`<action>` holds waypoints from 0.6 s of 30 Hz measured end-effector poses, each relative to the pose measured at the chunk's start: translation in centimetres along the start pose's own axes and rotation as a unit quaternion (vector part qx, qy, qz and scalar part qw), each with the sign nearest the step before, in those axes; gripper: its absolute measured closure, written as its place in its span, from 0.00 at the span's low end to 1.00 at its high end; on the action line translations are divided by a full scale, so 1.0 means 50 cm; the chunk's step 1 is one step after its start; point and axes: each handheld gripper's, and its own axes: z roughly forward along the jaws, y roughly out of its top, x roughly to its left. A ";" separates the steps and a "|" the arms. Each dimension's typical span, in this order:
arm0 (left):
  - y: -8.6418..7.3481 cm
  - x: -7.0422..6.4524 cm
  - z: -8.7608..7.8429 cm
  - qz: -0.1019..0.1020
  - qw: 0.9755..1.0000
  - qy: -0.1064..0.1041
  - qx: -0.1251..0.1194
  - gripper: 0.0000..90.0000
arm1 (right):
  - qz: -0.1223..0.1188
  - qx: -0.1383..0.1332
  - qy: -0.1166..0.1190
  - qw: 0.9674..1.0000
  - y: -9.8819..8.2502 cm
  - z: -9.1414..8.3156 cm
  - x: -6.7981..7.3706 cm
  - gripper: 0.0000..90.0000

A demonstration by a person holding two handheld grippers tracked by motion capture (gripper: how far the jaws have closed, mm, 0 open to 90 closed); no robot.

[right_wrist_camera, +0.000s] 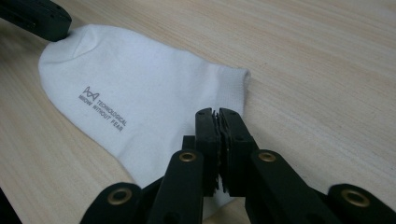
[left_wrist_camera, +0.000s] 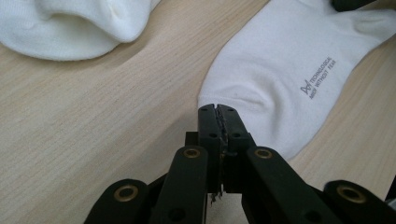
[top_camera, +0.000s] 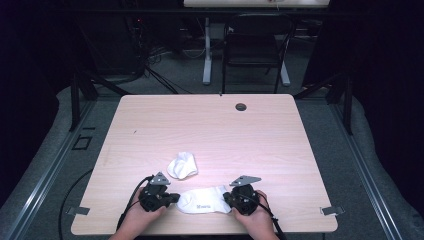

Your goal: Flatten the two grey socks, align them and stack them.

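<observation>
Now we grip the flat sock (top_camera: 204,200) at the near edge of the table (top_camera: 210,125): left gripper (top_camera: 175,198) closed on its left end, right gripper (top_camera: 227,197) closed on its right end. Just beyond it lies the crumpled sock (top_camera: 182,165).

In the left gripper view, the crumpled white cotton sock (left_wrist_camera: 70,28) is cut off by the top edge. The grey printed lettering (top_camera: 203,205) on the flat white ankle sock (top_camera: 205,199) is too small to read from the high view. Whether cloth sits between either pair of closed jaws cannot be told.
</observation>
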 end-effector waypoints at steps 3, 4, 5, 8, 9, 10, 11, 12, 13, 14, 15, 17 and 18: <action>-0.001 0.002 -0.002 0.003 1.000 0.004 0.003 0.99 | 0.000 -0.004 -0.004 1.000 -0.001 -0.001 -0.002 0.97; -0.001 0.002 -0.003 0.001 1.000 0.005 0.002 0.99 | 0.003 -0.002 -0.003 1.000 -0.001 -0.003 -0.002 0.97; -0.001 0.002 -0.003 -0.002 1.000 0.005 0.003 0.99 | 0.002 0.001 -0.004 1.000 -0.001 -0.004 -0.004 0.98; -0.002 0.004 -0.005 -0.003 1.000 0.011 0.006 0.99 | 0.003 0.001 -0.004 1.000 -0.003 -0.007 -0.006 0.98; -0.002 0.005 -0.006 -0.003 1.000 0.012 0.007 0.99 | 0.003 0.003 -0.004 1.000 -0.003 -0.008 -0.006 0.98; -0.003 0.005 -0.006 -0.004 1.000 0.010 0.007 0.99 | 0.002 0.002 -0.004 1.000 -0.004 -0.008 -0.006 0.98; -0.003 0.005 -0.006 -0.006 1.000 0.012 0.007 0.99 | 0.003 0.002 -0.005 1.000 -0.005 -0.008 -0.005 0.97; -0.003 0.005 -0.007 -0.004 1.000 0.014 0.009 0.98 | 0.004 0.001 -0.006 1.000 -0.005 -0.008 -0.003 0.97; -0.003 0.004 -0.007 -0.004 1.000 0.014 0.009 0.98 | -0.001 0.002 -0.004 1.000 -0.005 -0.008 -0.003 0.97; -0.002 0.002 -0.007 -0.004 1.000 0.017 0.008 0.98 | 0.000 0.005 0.000 1.000 -0.005 -0.007 -0.001 0.97; -0.001 0.000 -0.007 -0.002 1.000 0.014 0.009 0.98 | -0.003 0.006 -0.002 1.000 -0.005 -0.007 0.001 0.97; 0.001 -0.005 -0.008 0.001 1.000 0.019 0.003 0.98 | -0.008 0.004 -0.003 1.000 -0.004 -0.005 0.005 0.97; 0.003 -0.008 -0.010 -0.001 1.000 0.016 -0.004 0.98 | -0.008 0.003 -0.003 1.000 -0.004 -0.005 0.006 0.97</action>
